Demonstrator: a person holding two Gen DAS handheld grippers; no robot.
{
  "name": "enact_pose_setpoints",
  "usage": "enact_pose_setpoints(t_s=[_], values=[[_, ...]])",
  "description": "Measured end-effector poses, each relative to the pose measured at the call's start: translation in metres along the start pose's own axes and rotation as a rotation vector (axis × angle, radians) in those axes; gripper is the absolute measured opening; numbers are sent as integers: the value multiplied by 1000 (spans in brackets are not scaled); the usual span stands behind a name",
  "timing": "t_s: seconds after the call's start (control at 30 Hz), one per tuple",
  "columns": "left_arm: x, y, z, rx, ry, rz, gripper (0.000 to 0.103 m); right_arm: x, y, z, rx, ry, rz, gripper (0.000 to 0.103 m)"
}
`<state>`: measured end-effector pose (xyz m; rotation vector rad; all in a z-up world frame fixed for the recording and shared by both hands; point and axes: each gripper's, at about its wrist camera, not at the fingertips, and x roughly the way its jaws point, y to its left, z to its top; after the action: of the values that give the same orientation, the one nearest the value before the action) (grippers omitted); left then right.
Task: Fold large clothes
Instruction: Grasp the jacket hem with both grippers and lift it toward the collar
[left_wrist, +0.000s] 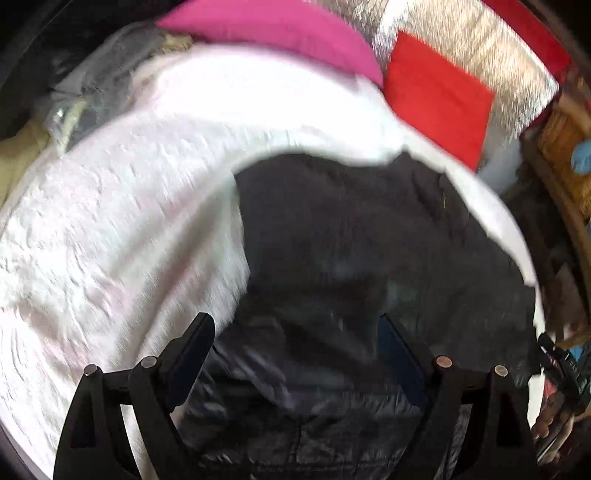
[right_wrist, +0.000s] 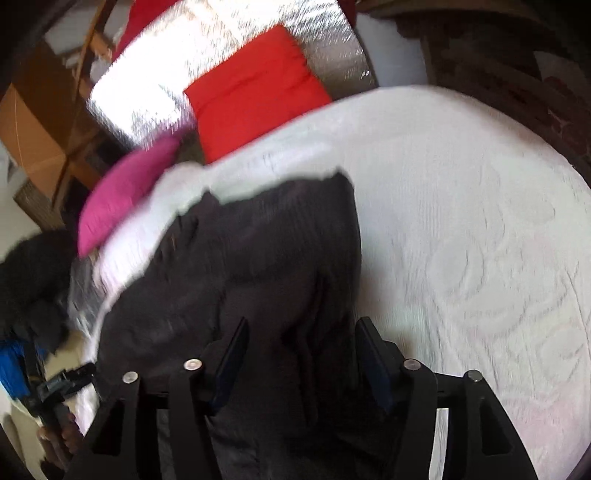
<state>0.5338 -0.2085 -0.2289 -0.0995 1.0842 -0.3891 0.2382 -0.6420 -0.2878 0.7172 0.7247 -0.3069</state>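
Observation:
A large dark garment (left_wrist: 351, 240) lies spread on a white textured bed cover (left_wrist: 122, 221); a quilted shiny part of it is nearest my left gripper. My left gripper (left_wrist: 295, 328) is open, its fingers straddling the garment's near end just above it. In the right wrist view the same garment (right_wrist: 251, 258) runs up the middle over the white cover (right_wrist: 461, 229). My right gripper (right_wrist: 301, 332) is open above the garment's near part. Both views are motion-blurred.
A pink cushion (left_wrist: 280, 33) and a red cushion (left_wrist: 436, 96) sit at the far edge of the bed against a silver foil panel (right_wrist: 207, 55). Grey and beige clothes (left_wrist: 96, 92) are piled far left. A cardboard box (right_wrist: 33, 122) and wooden furniture stand beyond.

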Motion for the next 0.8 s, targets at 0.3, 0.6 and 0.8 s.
enact_pose_setpoints(t_s=[0.3,0.6,0.8], values=[[65,4,9,-8,106,102,93,45,-10,2,52,57,-62,66],[13,-21,11,51,-2,66,93,-9,20,4,-67,-65,-43,65],[37,-23,-22,169,130,131,93,9,34,-31,-193,91,-119,64]])
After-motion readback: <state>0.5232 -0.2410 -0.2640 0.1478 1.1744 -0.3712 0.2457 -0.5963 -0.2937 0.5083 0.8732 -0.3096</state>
